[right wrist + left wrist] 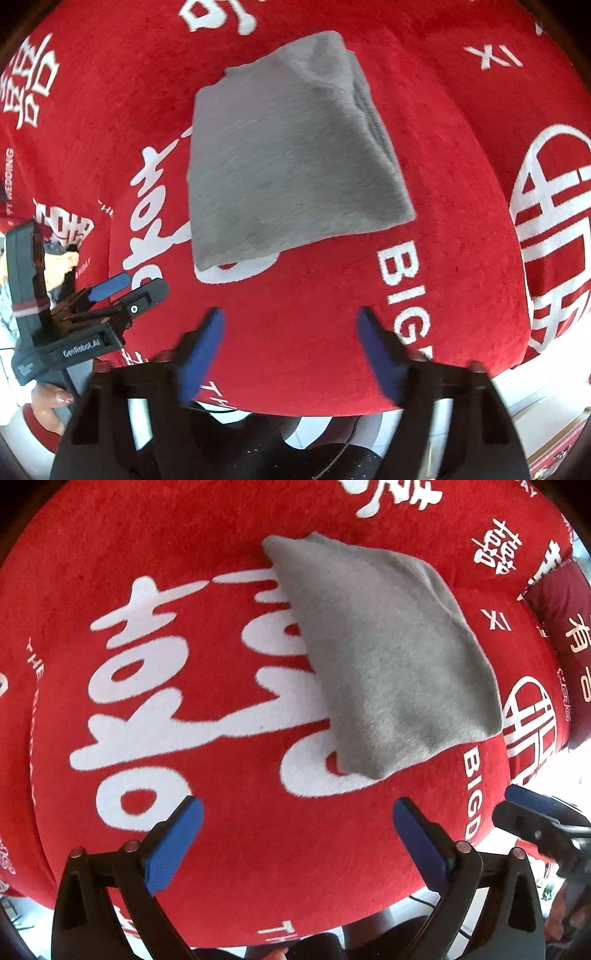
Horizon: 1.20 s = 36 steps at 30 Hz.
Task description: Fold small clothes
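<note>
A small grey garment [384,653] lies folded into a compact block on the red cloth [184,535] with white lettering. In the right wrist view the same grey garment [291,155] sits ahead of the fingers, with its layered edges on the right side. My left gripper [295,830] stands open above bare red cloth, nearer than the garment, nothing between its blue pads. My right gripper [290,339] is open too, apart from the garment, with an empty gap. The left gripper [110,291] also shows at the left in the right wrist view, held by a hand.
The red cloth [461,184] covers a surface whose near edge runs below both grippers. A dark red cushion [557,602] with lettering lies at the far right. Pale floor [535,391] and a dark cable show past the near edge.
</note>
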### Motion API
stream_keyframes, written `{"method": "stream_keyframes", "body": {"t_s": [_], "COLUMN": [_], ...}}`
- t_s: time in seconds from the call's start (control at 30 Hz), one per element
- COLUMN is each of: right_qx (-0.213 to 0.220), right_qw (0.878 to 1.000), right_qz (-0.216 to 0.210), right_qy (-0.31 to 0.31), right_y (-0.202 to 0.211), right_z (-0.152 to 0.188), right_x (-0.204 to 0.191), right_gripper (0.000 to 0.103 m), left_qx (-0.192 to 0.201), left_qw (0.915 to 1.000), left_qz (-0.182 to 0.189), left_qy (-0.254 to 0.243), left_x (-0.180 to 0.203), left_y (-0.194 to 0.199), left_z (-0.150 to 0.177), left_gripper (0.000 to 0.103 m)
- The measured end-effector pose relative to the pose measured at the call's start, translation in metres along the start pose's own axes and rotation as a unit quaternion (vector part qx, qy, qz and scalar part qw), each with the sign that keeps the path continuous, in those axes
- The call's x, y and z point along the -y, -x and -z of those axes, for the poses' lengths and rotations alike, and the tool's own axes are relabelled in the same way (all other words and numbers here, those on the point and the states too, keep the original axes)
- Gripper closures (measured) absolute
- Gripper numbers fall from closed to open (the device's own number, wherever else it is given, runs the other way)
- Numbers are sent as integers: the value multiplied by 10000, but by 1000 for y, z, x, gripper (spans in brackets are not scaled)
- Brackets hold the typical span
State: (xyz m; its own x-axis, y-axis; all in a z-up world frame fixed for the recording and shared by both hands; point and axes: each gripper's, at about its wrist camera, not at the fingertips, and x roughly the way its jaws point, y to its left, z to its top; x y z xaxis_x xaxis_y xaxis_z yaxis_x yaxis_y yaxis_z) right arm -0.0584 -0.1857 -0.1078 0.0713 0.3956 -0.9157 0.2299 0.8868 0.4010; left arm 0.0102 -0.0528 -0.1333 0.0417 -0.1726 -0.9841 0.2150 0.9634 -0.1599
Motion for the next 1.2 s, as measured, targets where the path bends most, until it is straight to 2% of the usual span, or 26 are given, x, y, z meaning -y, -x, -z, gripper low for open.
{"method": "stream_keyframes", "body": {"t_s": [0.1, 0.2, 0.5, 0.6, 0.8, 1.03, 1.2], "right_qx": [67, 67, -47, -140, -54, 62, 103], "right_qw": [9997, 9994, 9995, 9992, 9993, 9993, 9993], "right_qz": [164, 275, 303, 331, 251, 157, 60], "right_qy": [149, 223, 77, 194, 265, 346, 343], "right_y": [-1, -3, -8, -10, -1, 15, 16], "right_z": [7, 14, 12, -1, -44, -103, -132], "right_x": [-12, -23, -21, -15, 8, 40, 62], "right_gripper": [22, 22, 22, 22, 22, 22, 22], "left_qx": [-107, -260, -44, 57, 134, 194, 217], "left_qw": [9998, 9991, 9991, 9985, 9958, 9958, 9952], "left_qz": [15, 285, 355, 332, 315, 216, 312], "left_qy": [-141, -192, 210, 425, 848, 871, 904], "left_x": [-5, -13, -38, -41, -30, 2, 21], "left_y": [-3, -5, -2, -2, -2, -12, -19], "left_z": [4, 8, 13, 8, -14, -56, -86], "left_gripper": [0, 0, 0, 1, 0, 0, 0]}}
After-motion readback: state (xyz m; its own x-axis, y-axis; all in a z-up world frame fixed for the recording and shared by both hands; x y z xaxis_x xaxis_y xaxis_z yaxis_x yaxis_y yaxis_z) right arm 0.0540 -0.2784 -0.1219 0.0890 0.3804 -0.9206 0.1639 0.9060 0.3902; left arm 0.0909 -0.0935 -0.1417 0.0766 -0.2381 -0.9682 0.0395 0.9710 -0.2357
